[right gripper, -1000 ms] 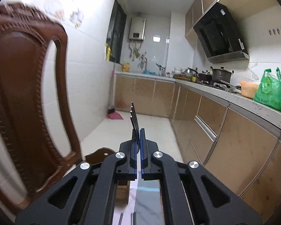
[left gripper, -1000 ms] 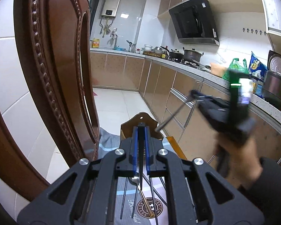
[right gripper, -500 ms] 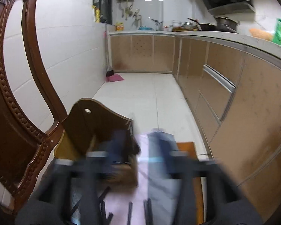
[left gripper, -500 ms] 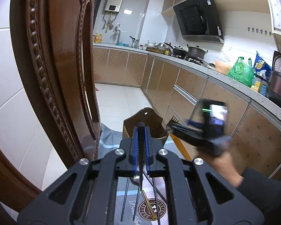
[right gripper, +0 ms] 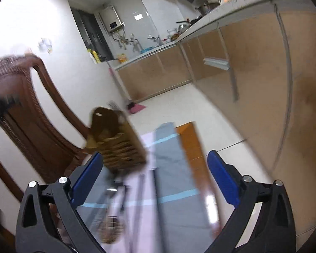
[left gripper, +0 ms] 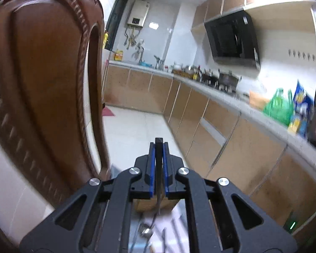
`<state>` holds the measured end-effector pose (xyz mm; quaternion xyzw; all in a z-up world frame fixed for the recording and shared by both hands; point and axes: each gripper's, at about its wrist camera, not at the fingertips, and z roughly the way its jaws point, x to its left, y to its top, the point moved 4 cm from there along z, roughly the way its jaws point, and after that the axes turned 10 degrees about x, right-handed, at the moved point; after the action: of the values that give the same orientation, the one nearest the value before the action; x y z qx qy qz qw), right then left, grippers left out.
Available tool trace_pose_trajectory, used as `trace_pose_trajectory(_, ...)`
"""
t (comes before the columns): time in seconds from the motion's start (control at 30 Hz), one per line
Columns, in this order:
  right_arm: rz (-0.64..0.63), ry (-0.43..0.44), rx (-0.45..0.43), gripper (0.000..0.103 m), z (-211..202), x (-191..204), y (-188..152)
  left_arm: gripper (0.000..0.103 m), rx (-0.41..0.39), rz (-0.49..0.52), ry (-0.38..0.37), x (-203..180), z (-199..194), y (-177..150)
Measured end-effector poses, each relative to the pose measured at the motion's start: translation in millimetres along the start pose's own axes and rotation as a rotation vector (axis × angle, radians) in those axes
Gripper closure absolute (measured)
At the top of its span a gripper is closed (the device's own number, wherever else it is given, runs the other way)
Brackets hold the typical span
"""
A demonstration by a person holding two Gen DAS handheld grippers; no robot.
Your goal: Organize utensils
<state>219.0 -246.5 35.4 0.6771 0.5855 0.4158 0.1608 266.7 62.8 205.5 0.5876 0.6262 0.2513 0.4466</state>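
My left gripper [left gripper: 158, 168] is shut on a thin dark utensil handle [left gripper: 158, 154], held upright; its lower end hangs below the fingers toward the table. A spoon [left gripper: 146, 232] and other thin utensils lie blurred on the mat below. My right gripper [right gripper: 155, 179] is open and empty, tilted above the table. A brown wooden utensil holder [right gripper: 115, 143] stands at the table's far left in the right wrist view, with fork tines [right gripper: 113, 105] sticking out of its top. Blurred utensils [right gripper: 115, 200] lie on the cloth in front of it.
A carved wooden chair back [left gripper: 42, 84] stands close on the left, also in the right wrist view [right gripper: 31, 116]. A grey and pink cloth [right gripper: 172, 168] covers the orange table [right gripper: 189, 143]. Kitchen cabinets [left gripper: 221, 126] run along the right.
My right gripper has dropped to the holder, opened and let go of the fork, which now stands in the holder. My left gripper has lifted, still holding its utensil.
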Motion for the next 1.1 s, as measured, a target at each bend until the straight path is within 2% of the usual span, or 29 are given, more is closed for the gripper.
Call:
trace_pose_trajectory(0.1,0.052,0.023,0.03,0.006,5,-13,-1,0.097,-0.025,-0.012,0.01,-4,17,26)
trace_pose_trajectory(0.23,0.05,0.038,0.029,0.006,2,-19,1,0.097,0.019,-0.02,0.053,-1,64,37)
trace_pose_trajectory(0.37,0.049,0.046,0.024,0.006,0,-23,4,0.097,0.111,-0.071,0.061,15,122,18)
trace_pose_trajectory(0.53,0.045,0.073,0.043,0.006,4,-18,4,0.095,0.236,-0.105,0.046,31,167,-25)
trace_pose_trajectory(0.6,0.02,0.078,0.048,0.006,4,-11,4,0.061,0.24,-0.091,0.077,34,166,-39)
trace_pose_trajectory(0.63,-0.002,0.078,0.049,0.006,4,-6,3,0.022,0.218,-0.084,0.092,35,158,-46)
trace_pose_trajectory(0.67,-0.022,0.074,0.051,0.006,4,-1,2,0.008,0.181,-0.069,0.111,35,144,-56)
trace_pose_trajectory(0.73,-0.057,0.065,0.056,0.006,4,6,-1,0.007,0.167,-0.02,0.141,29,122,-73)
trace_pose_trajectory(0.9,-0.158,0.042,0.093,0.006,6,26,-13,0.005,0.282,0.164,0.179,-2,73,-157)
trace_pose_trajectory(1.0,-0.259,0.018,0.144,0.006,9,43,-29,0.004,0.337,0.235,0.193,-16,55,-211)
trace_pose_trajectory(1.1,-0.33,0.016,0.213,0.006,12,55,-48,0.004,0.392,0.234,0.206,-18,47,-256)
